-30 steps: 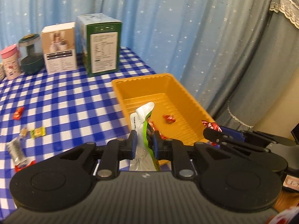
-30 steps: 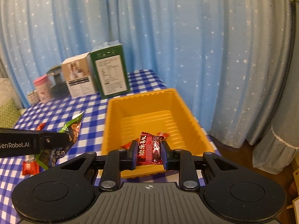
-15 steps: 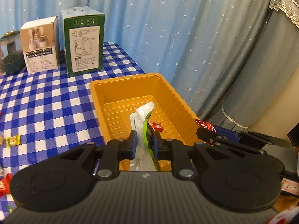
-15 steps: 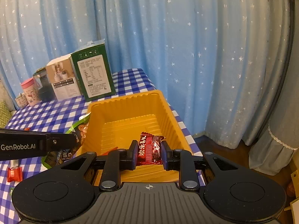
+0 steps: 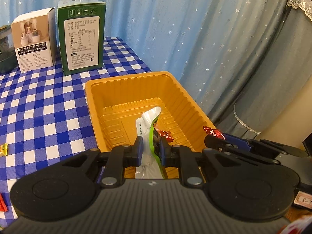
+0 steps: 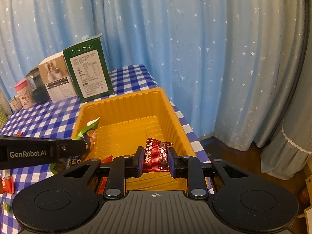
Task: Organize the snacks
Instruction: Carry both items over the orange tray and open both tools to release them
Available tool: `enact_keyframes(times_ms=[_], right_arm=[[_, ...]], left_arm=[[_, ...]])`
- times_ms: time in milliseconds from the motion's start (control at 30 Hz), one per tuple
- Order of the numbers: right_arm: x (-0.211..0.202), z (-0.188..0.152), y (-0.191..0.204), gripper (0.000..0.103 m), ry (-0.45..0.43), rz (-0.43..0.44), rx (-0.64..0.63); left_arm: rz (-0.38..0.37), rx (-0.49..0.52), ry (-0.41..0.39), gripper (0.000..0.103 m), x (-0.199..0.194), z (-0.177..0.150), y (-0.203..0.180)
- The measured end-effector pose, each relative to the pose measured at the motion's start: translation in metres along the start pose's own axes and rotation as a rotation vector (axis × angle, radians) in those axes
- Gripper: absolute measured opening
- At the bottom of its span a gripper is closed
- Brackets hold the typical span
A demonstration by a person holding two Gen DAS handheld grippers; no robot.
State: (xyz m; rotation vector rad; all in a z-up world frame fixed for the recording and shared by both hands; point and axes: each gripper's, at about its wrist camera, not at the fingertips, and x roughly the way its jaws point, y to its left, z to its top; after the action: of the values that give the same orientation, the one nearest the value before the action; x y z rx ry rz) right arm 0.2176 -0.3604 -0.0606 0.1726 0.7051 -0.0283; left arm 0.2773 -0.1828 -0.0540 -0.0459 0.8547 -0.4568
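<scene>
My left gripper (image 5: 151,148) is shut on a green and silver snack pouch (image 5: 148,120), held upright over the near end of the orange tray (image 5: 124,89). A small red candy (image 5: 165,134) lies on the tray floor just right of the pouch. My right gripper (image 6: 156,156) is shut on a red snack packet (image 6: 156,154) above the tray's near right part. In the right wrist view the left gripper (image 6: 78,146) comes in from the left with the pouch (image 6: 89,134) over the tray's left rim (image 6: 81,115). In the left wrist view the right gripper (image 5: 212,138) shows at the right.
A green box (image 5: 81,39) and a white box (image 5: 33,41) stand behind the tray on the blue checked cloth (image 5: 48,97). A dark jar (image 6: 38,87) and a pink cup (image 6: 23,93) are further left. Loose sweets (image 6: 6,185) lie at the near left. The table edge and curtain are close on the right.
Both grippers have moved toward the tray and sunk a little, each with its snack still in it. The pouch, earlier beside the tray's left rim, now hangs over it.
</scene>
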Motion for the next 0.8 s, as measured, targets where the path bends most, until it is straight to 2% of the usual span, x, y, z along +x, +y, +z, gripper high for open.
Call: enact_keyframes(times_ms=[67, 133, 667, 700, 800], right_arm=[[0.002, 0.0, 0.0, 0.026, 0.002, 0.0, 0.001], [0.003, 0.0, 0.0, 0.026, 0.004, 0.001, 0.003], [0.003, 0.0, 0.008, 0.026, 0.007, 0.034, 0.009], [0.003, 0.001, 0.009, 0.026, 0.005, 0.041, 0.011], [0.003, 0.002, 0.011, 0.03, 0.007, 0.075, 0.007]], left_arm=[[0.008, 0.02, -0.002, 0.017, 0.003, -0.001, -0.002], [0.022, 0.023, -0.013, 0.026, 0.002, -0.002, -0.002], [0.081, -0.019, -0.013, 0.032, -0.019, -0.019, 0.024], [0.085, -0.02, -0.012, 0.034, -0.021, -0.021, 0.026], [0.105, -0.024, -0.019, 0.052, -0.026, -0.027, 0.029]])
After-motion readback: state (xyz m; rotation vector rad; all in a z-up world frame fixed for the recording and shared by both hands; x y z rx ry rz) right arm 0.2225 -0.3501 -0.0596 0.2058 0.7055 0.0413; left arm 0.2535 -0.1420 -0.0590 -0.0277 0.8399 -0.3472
